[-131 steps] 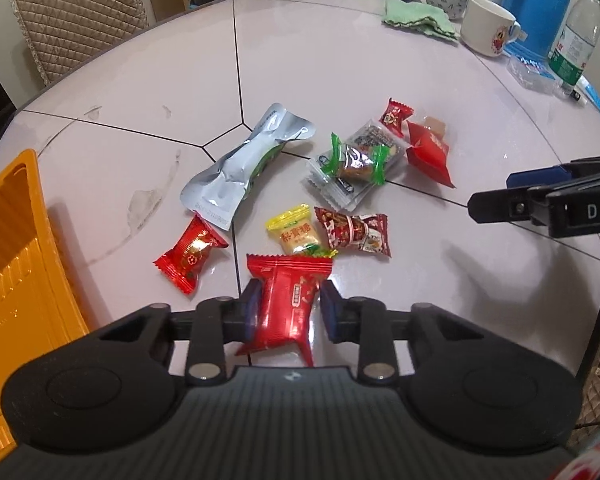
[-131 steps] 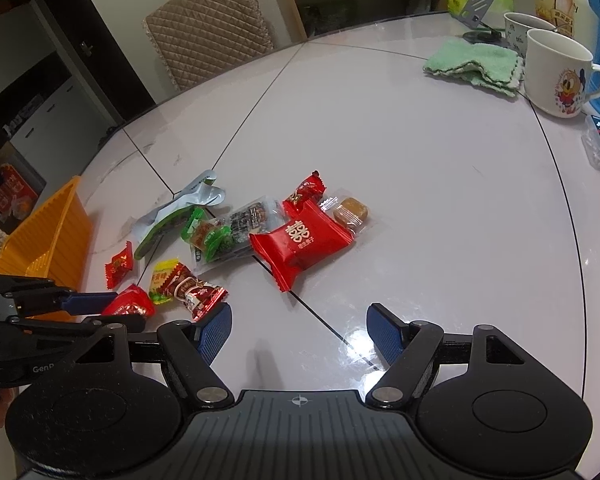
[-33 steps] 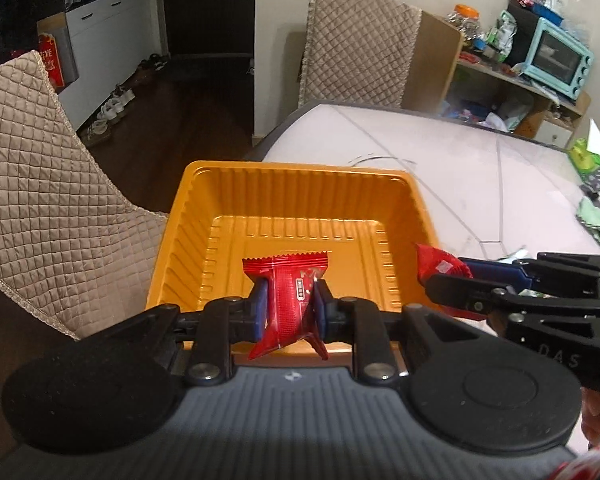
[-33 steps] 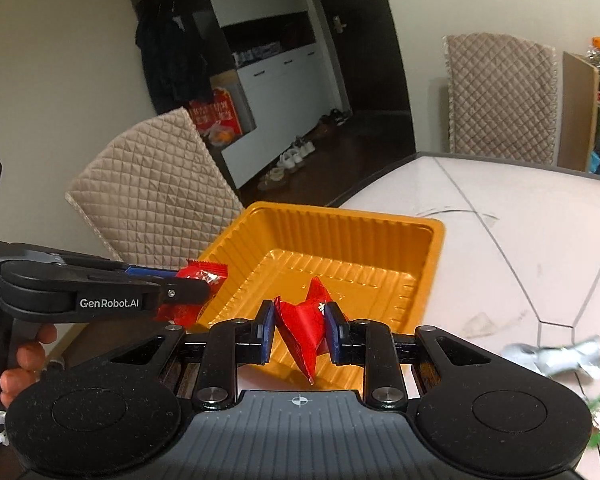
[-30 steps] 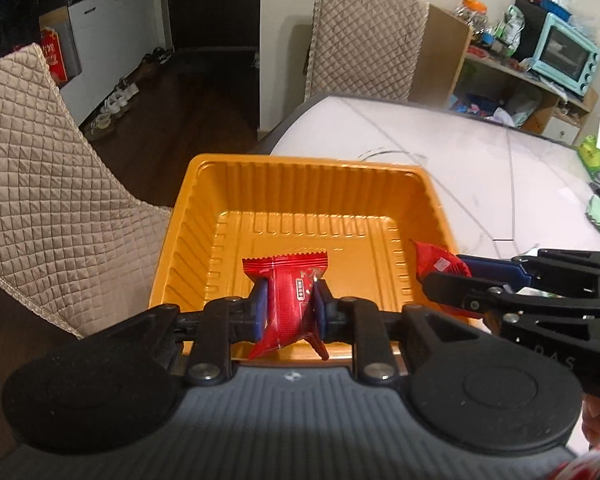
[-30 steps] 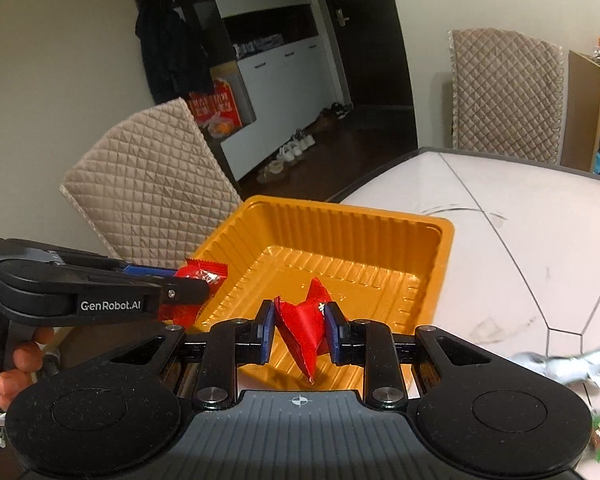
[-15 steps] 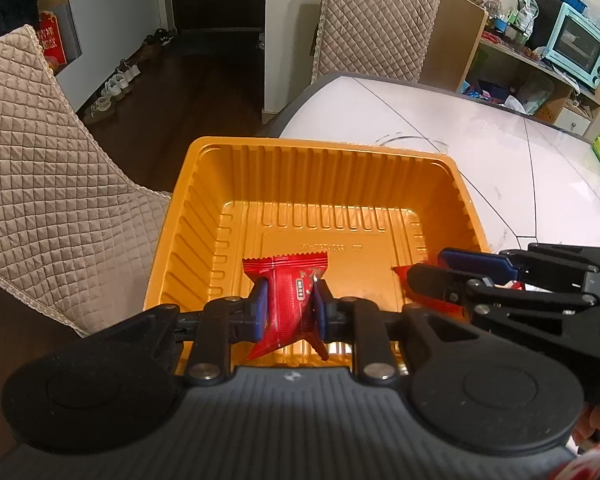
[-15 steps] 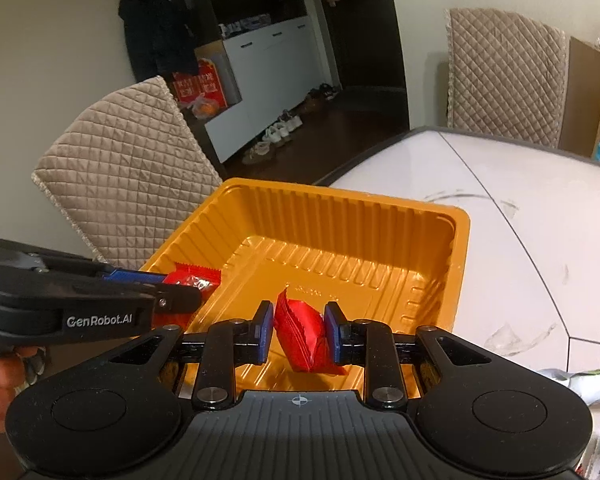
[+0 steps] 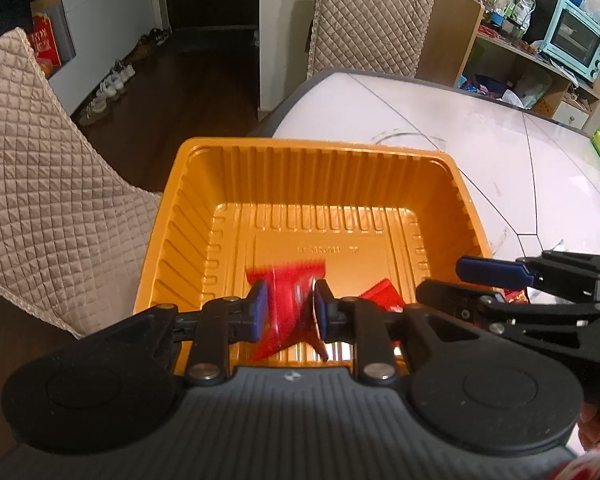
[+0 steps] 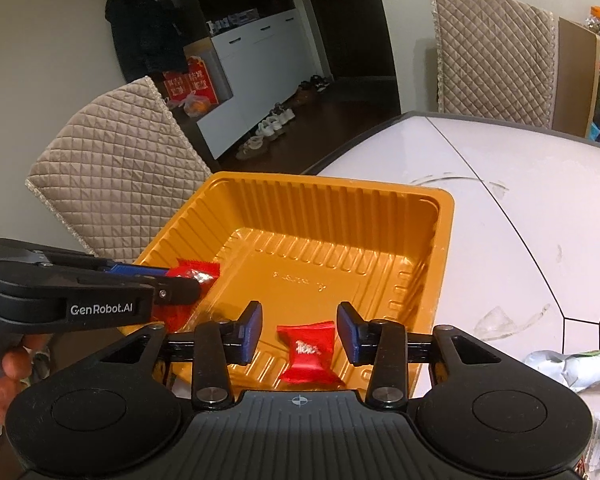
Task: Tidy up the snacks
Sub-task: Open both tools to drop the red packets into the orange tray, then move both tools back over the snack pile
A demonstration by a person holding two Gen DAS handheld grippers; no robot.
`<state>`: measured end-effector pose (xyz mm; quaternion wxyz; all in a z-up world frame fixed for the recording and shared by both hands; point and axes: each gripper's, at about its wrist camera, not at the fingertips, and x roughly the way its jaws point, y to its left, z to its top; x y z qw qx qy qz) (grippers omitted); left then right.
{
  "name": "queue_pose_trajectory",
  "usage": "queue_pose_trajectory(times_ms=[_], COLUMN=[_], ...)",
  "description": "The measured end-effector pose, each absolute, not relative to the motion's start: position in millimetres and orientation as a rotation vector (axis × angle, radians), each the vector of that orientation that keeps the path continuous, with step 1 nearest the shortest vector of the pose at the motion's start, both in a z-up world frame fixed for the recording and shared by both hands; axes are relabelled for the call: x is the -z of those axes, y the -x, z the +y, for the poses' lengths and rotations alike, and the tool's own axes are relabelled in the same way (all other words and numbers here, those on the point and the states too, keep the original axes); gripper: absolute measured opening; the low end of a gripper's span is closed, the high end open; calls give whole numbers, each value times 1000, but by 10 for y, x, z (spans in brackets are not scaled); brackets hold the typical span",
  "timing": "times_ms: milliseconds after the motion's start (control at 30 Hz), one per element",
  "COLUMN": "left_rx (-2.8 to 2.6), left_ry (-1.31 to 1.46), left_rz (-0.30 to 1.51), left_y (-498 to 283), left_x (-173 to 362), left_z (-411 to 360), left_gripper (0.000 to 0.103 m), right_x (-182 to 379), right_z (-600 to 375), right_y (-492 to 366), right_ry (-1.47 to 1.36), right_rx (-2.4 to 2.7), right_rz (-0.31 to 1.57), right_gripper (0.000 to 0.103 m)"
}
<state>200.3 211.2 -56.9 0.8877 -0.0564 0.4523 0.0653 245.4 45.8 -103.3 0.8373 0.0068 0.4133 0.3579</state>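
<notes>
Left wrist view: a quilted chair fills the left edge, and the orange tray sits at centre on the white table. At lower centre the left gripper has its pads pressed against a red snack packet, which is blurred and hangs over the tray floor. At lower right the right gripper reaches in over the tray's right wall.

Right wrist view: at lower left a hand holds the left gripper, pinching its red packet over the tray's left side. At lower centre the right gripper has just been opening; its jaws stand spread, and a second red snack lies between them on the tray floor, clear of both pads. A silver wrapper lies on the table at lower right.
</notes>
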Motion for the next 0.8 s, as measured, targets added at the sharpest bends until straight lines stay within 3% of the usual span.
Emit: queue_pose_trajectory(times_ms=[100, 300, 800], left_rx=[-141, -150, -137], left_ry=[116, 122, 132], left_rz=[931, 926, 923], left_y=[-2003, -1920, -1411], left_x=[539, 487, 323], left_z=[2114, 2092, 1834], left_gripper=[35, 36, 47], right_x=[1016, 960, 791], right_z=[435, 353, -187], right_y=[-2431, -2369, -2000], right_ry=[-17, -32, -106], right_rx=[-754, -752, -698], right_rz=[874, 859, 849], right_gripper=[49, 58, 64])
